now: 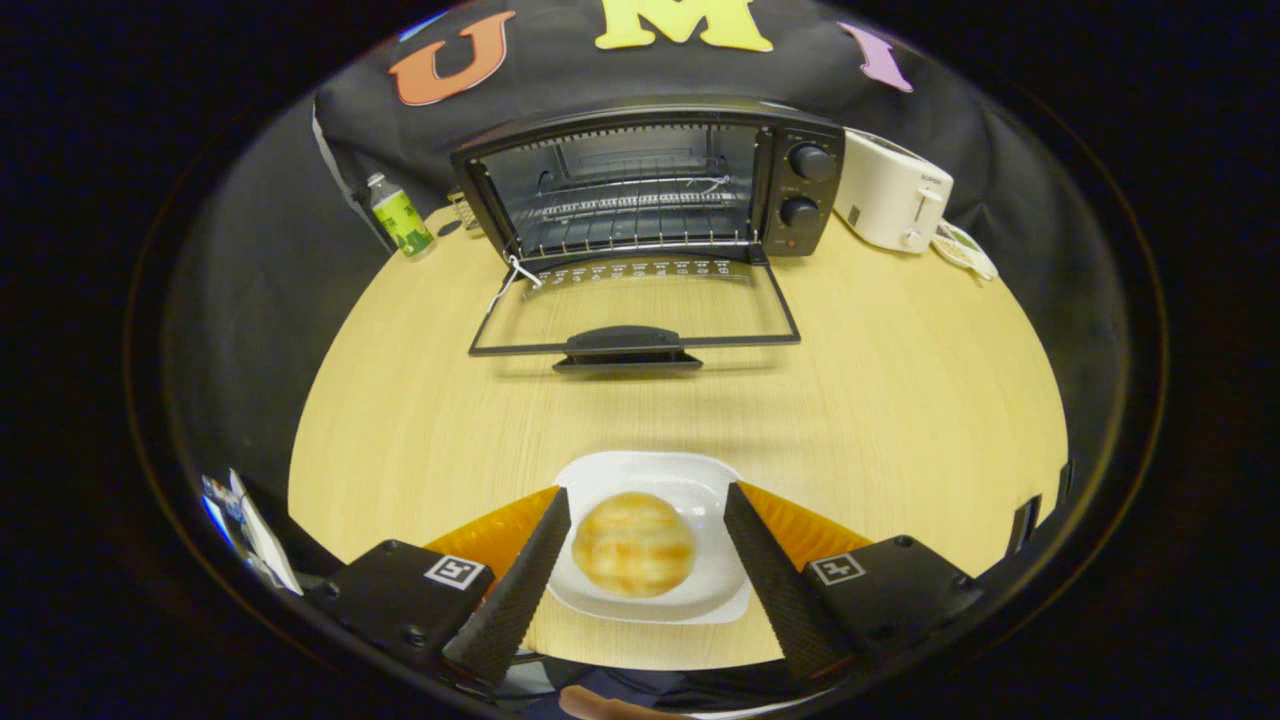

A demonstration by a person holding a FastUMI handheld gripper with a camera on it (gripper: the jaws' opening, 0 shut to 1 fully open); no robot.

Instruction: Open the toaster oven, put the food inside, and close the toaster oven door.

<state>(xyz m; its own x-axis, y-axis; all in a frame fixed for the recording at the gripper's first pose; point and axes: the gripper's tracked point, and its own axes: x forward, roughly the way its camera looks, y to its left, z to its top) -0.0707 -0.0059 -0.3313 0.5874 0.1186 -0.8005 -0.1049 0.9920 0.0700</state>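
A: Golden bun sits on the white plate, low in the frame. Our gripper straddles it, fingers wide, not touching.

B: Toaster oven, upper centre, door down. We're at pickup; next we close gently.

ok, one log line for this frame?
oven door: open, flat | bun: on plate, between fingers, untouched | gripper: open | rack: bare

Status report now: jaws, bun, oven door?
Gripper open, jaws either side of bun on white plate. Toaster oven door down, open. Table between them bare.
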